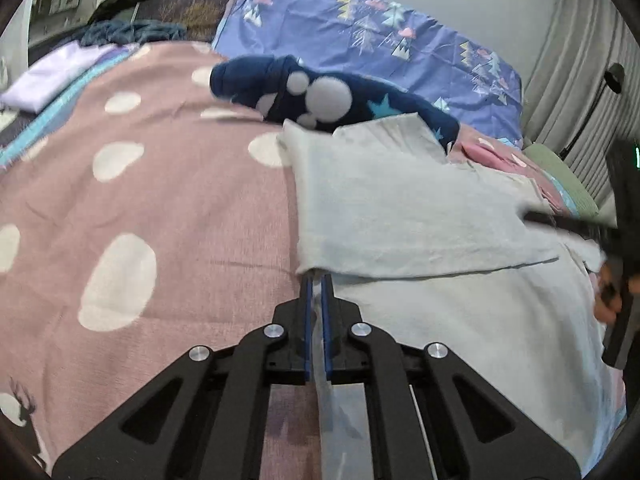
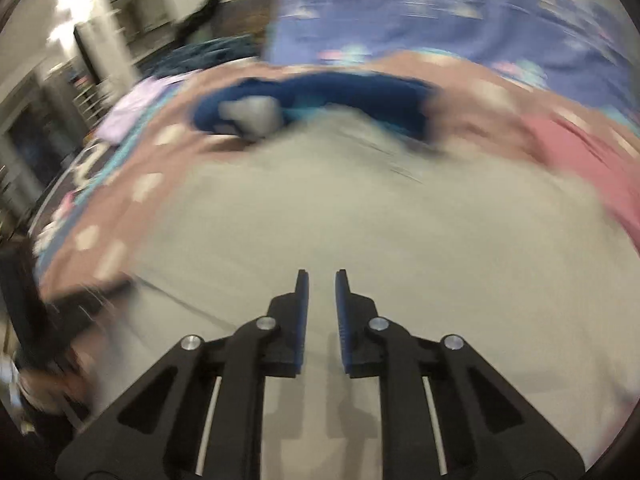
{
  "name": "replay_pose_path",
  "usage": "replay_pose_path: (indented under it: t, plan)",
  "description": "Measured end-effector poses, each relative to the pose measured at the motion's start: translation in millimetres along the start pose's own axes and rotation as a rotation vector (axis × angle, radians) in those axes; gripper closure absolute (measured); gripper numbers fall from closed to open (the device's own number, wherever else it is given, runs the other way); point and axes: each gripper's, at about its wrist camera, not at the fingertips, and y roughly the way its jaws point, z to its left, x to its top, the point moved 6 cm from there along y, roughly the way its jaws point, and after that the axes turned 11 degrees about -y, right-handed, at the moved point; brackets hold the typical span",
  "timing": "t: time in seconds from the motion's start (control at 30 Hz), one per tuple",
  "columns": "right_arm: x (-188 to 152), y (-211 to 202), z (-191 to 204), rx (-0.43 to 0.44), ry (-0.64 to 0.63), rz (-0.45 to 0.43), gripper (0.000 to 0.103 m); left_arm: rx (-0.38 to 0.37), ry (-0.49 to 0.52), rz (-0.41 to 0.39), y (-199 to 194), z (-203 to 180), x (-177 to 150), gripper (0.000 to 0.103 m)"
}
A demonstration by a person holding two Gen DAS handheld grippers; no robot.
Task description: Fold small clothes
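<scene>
Pale grey garment [image 1: 400, 208] lies on pink spotted bedspread [image 1: 160, 184], one flap folded over itself, long axis running 8 to 2 o'clock in left wrist view. Left gripper [image 1: 316, 280] pinched nearly closed on folded corner at fold's 7 o'clock end; cloth runs between blue pads. Right gripper [image 2: 322, 276] slightly parted, nothing between jaws, hovering over grey cloth [image 2: 360, 208]; view blurred. Navy garment [image 1: 320, 96] sits at 12 o'clock beyond grey one. Judgement: left hand nearer to fold edge, next move depends on carrying corner toward 2 o'clock.
</scene>
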Motion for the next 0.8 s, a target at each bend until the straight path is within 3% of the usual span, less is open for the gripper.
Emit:
replay_pose_path:
  t: [0.07,0.1,0.13,0.2,0.27,0.47,0.53,0.6,0.7,0.8]
  plan:
    - [-31.7,-11.1,-47.3,-0.112,0.091,0.010,0.088,-0.030,0.030,-0.053,-10.6,-5.6,5.9,0.098]
    - [-52.8,-11.4,-79.5,-0.176,0.169,0.038,0.097,-0.036,0.039,-0.070,-13.9,-7.3,7.2,0.098]
    - [-66.5,-6.6,-97.7,-0.183,0.220,0.054,0.103,-0.041,0.056,-0.094,-19.9,-13.3,8.1,0.098]
    - [-86.2,-1.9,-116.6,-0.052,0.326,-0.028,0.103,-0.039,0.082,-0.108,-25.4,-26.7,9.1,0.098]
    - [-90.8,-4.0,-124.6,0.020,0.405,-0.074,0.103,-0.046,0.115,-0.103,-24.1,-47.3,9.6,0.098]
    - [-87.2,-4.4,-118.9,-0.019,0.369,-0.089,0.103,-0.057,0.122,-0.004,13.1,-105.7,18.9,0.095]
    - [-89.1,-4.9,-121.0,0.007,0.388,-0.101,0.103,-0.045,0.116,0.032,36.7,-122.9,21.3,0.082]
    - [-94.6,-4.0,-125.3,0.047,0.414,-0.106,0.103,-0.014,0.148,0.053,59.4,-135.2,17.5,0.060]
    - [-109.7,-28.3,-129.7,0.130,0.456,-0.056,0.096,0.116,0.198,0.092,104.8,-134.6,-5.1,0.054]
    - [-128.4,-78.6,-158.1,0.096,0.464,-0.102,0.078,0.113,0.197,0.068,97.9,-134.8,-4.4,0.053]
